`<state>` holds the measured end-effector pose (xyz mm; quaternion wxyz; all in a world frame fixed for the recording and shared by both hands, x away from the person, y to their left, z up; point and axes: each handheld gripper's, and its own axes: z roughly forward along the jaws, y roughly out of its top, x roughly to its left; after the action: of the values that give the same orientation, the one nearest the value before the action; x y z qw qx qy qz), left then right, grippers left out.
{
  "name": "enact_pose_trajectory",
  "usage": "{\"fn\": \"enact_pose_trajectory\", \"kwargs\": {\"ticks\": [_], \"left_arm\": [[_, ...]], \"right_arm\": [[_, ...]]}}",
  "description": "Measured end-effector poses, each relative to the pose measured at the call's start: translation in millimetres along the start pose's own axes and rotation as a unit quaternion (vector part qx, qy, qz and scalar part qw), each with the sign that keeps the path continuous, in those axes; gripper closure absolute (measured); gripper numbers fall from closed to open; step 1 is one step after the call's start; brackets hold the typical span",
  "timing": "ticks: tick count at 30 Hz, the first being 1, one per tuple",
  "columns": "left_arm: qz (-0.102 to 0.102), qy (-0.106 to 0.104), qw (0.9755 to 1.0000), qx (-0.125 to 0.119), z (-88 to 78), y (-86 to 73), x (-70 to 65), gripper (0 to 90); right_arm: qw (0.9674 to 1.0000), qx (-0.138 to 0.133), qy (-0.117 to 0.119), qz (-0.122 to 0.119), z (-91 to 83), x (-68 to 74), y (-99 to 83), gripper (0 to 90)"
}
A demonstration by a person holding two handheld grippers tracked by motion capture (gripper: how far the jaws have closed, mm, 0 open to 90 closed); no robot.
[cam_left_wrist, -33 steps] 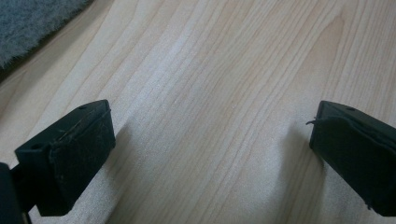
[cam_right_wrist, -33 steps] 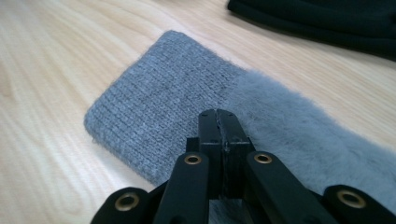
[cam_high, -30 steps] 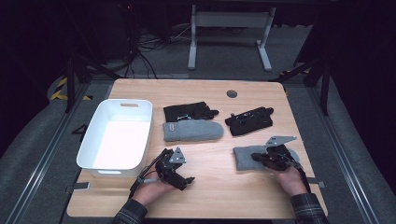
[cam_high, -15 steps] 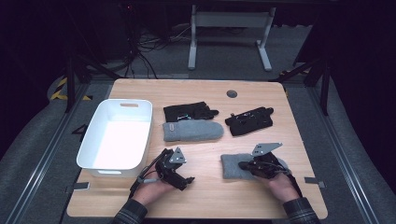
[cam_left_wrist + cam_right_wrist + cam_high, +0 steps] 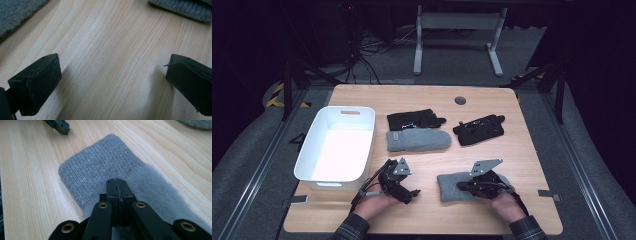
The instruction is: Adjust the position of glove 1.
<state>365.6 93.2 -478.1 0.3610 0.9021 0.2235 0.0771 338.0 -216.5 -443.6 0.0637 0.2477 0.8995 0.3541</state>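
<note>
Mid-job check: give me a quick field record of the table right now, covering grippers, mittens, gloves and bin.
right gripper: jaws shut, over the near grey mitten; pinch on fabric likely, not certain
left gripper: jaws open, nothing between them, over bare table
far grey mitten: flat, mid-table
black glove, middle: just behind the far grey mitten
black glove, right: lying apart
white bin: left side, looks empty

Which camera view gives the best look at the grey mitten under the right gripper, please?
The right gripper view: the near grey mitten shows close up, knit cuff and fuzzy body, with the right gripper shut on it. The high view shows it small and partly covered by that gripper. In the left gripper view, fuzzy grey fabric at the top left corner may be it.
</note>
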Motion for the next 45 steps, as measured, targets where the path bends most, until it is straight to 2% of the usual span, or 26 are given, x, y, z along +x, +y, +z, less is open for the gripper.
{"fn": "enact_pose_trajectory", "kwargs": {"ticks": [4, 9, 16, 21, 23, 27, 30, 37, 45], "left_arm": [[0.000, 0.000, 1.0000, 0.000, 0.0, 0.0, 0.0, 0.5], [0.000, 0.000, 1.0000, 0.000, 0.0, 0.0, 0.0, 0.5], [0.000, 0.000, 1.0000, 0.000, 0.0, 0.0, 0.0, 0.5], [0.000, 0.000, 1.0000, 0.000, 0.1, 0.0, 0.0, 0.5], [0.000, 0.000, 1.0000, 0.000, 0.0, 0.0, 0.0, 0.5], [0.000, 0.000, 1.0000, 0.000, 0.0, 0.0, 0.0, 0.4], [0.000, -0.001, 1.0000, 0.000, 0.1, 0.0, 0.0, 0.5], [0.000, -0.001, 1.0000, 0.000, 0.1, 0.0, 0.0, 0.5], [0.000, -0.002, 1.0000, 0.000, 0.2, 0.0, 0.1, 0.4]], "right_arm": [[0.9997, -0.024, -0.001, 0.004, -10.2, -0.5, 1.0, 90.0], [0.9985, -0.043, -0.027, 0.021, -31.7, -8.9, -6.8, 90.0], [0.9938, -0.046, -0.082, 0.059, -64.8, -22.6, -33.5, 90.0], [0.9897, -0.041, -0.105, 0.088, -77.6, -28.7, -53.7, 90.0], [0.9891, -0.032, -0.109, 0.093, -76.5, -30.3, -59.1, 90.0], [0.9891, 0.004, -0.113, 0.094, -64.6, -36.9, -62.7, 90.0], [0.9889, 0.013, -0.116, 0.092, -59.6, -39.8, -61.2, 90.0], [0.9887, 0.013, -0.125, 0.081, -50.7, -54.3, -51.3, 90.0], [0.9900, 0.007, -0.123, 0.068, -33.3, -72.6, -31.6, 90.0]]}}
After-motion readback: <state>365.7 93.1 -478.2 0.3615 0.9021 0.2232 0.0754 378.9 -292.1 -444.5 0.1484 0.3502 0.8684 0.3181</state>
